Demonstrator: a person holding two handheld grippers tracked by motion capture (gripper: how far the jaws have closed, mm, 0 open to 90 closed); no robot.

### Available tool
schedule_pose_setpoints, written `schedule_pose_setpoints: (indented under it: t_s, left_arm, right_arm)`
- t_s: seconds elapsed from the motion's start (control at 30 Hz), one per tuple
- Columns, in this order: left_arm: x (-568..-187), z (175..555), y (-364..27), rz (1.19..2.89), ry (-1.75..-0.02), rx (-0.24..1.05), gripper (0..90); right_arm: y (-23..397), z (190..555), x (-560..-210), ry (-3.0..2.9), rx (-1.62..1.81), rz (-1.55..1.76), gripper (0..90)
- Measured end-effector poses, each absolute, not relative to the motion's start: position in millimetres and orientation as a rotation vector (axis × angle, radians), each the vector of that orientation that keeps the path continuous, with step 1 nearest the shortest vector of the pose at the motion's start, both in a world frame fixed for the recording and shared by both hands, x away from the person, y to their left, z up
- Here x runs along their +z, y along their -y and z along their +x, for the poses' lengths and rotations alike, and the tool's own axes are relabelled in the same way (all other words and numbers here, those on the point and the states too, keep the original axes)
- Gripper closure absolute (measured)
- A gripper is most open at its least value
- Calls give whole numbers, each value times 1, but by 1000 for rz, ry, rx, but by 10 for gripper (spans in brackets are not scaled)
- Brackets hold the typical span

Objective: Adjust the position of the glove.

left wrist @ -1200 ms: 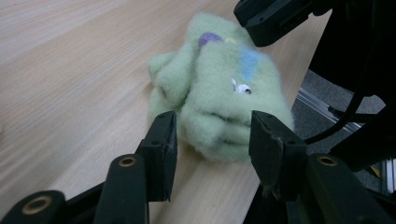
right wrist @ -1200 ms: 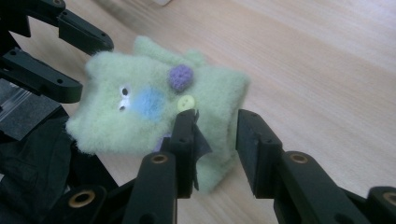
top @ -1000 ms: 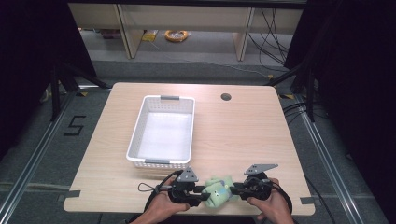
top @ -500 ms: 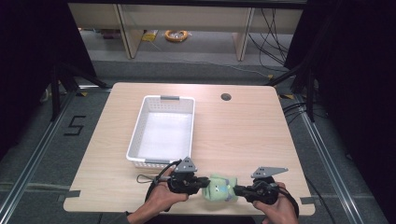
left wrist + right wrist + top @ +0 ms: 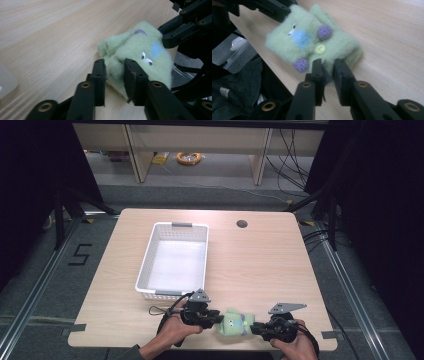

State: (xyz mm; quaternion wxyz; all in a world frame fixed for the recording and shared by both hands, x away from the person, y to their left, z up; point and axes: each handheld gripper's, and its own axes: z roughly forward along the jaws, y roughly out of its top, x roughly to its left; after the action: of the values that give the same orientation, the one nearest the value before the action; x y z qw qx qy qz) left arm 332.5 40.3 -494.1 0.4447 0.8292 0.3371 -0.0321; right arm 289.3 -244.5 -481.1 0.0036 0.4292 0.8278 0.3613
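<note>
Two grippers are held at the table's [image 5: 280,270] near edge, at 6 o'clock, with a green fuzzy mitten [image 5: 234,324] lying between them, its long axis set from 9 to 3 o'clock. The left gripper [image 5: 216,318] has just been opening, a fold of fleece between its jaws. The right gripper [image 5: 255,328] has likewise just been opening, the mitten's edge between its jaws; a white basket [image 5: 146,265] stands at 11 o'clock.

Your left gripper [image 5: 216,318] and right gripper [image 5: 255,328] are matte black, with angular linked jaws studded with brass-ringed screw holes. Each carries a grey three-cornered plate, and a black cable loops off the left one.
</note>
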Motion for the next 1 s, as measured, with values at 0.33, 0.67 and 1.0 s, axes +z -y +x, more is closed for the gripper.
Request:
schedule_pose_setpoints:
  t_s: [0.33, 0.67, 1.0]
  left_arm:
    - [-494, 327, -50, 1989, -973, -179, 393]
    - [-502, 327, -28, 2019, -986, -196, 357]
    - [-511, 328, -23, 2044, -976, -242, 421]
  right_arm:
    - [253, 296, -479, -2493, 1157, 1445, 421]
    - [240, 307, -491, -2569, 1067, 1480, 433]
    - [240, 310, -499, -2614, 1137, 1516, 533]
